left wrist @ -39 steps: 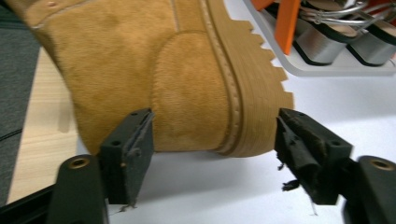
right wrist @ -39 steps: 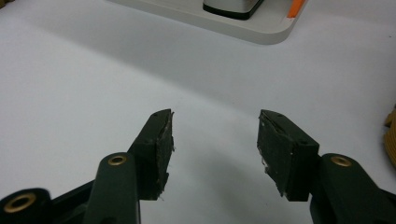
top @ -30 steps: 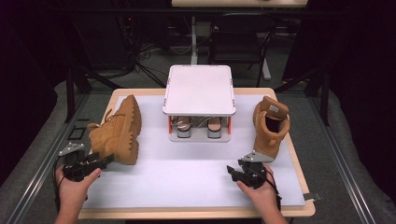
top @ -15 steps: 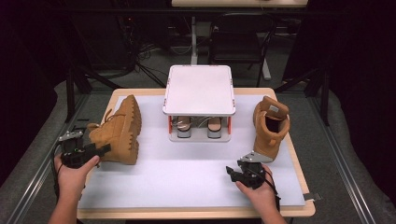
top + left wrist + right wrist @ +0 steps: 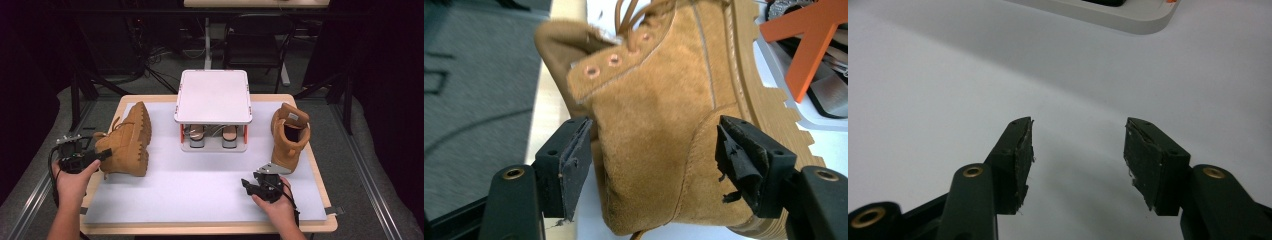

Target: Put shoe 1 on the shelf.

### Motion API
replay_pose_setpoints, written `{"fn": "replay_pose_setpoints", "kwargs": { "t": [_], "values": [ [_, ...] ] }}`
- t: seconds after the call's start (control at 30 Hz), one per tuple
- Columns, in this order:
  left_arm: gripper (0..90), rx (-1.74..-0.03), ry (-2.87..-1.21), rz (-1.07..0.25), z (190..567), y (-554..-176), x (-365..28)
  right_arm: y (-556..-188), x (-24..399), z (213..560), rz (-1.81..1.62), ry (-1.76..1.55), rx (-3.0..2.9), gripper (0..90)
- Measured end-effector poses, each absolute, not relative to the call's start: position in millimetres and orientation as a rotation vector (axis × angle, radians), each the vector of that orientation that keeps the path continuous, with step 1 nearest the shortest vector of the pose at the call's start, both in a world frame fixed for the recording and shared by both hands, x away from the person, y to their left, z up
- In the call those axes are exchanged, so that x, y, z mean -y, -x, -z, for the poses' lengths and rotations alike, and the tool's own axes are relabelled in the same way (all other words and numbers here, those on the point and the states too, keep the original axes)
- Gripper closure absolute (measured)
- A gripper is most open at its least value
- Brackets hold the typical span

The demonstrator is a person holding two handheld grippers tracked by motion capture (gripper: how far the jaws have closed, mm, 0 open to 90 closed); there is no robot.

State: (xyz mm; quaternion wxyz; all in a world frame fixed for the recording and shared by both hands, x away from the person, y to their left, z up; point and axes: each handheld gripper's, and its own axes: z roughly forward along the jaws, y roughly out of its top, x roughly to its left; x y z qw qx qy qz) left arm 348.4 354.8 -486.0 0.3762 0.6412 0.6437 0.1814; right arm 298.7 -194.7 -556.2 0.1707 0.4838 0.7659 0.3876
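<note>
High view first: the left gripper sits at the lower left of the frame, held in the person's left hand, and its tips are right at the heel end of the tan boot lying on its side on the white mat. That boot has its lugged sole facing the middle of the frame and its laces toward the left edge.

Left gripper view makes it clearer: the boot's heel and ankle fill the space between the two black jaws. The left-hand pad looks right up against the suede; the right-hand pad sits at the back seam by the sole. Whether they're actually squeezing or just bracketing it, I can't tell.

Over at the lower right of the high view, the right gripper rests low over the mat in the right hand, well apart from that boot. In the right gripper view its jaws are spread wide with just bare mat between them. A second boot stands upright just above it, next to the white rack with shoes tucked underneath.
</note>
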Motion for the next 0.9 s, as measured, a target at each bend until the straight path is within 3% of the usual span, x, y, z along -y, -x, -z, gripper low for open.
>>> {"fn": "replay_pose_setpoints", "kwargs": {
  "t": [0.4, 0.57, 0.9],
  "values": [
    [31.9, -1.637, -1.604, -0.358, 499.4, -358.8, -358.8, -298.7, 193.5, 556.0, -1.092, -1.371, -2.190, 44.9],
    [33.6, -1.641, -1.605, -0.369, 496.5, -359.5, -356.0, -298.6, 193.3, 555.9, -1.094, -1.370, -2.190, 44.9],
    [43.2, -1.637, -1.574, -0.373, 489.5, -357.5, -355.3, -299.0, 193.3, 556.2, -1.095, -1.368, -2.190, 44.9]
  ]
}}
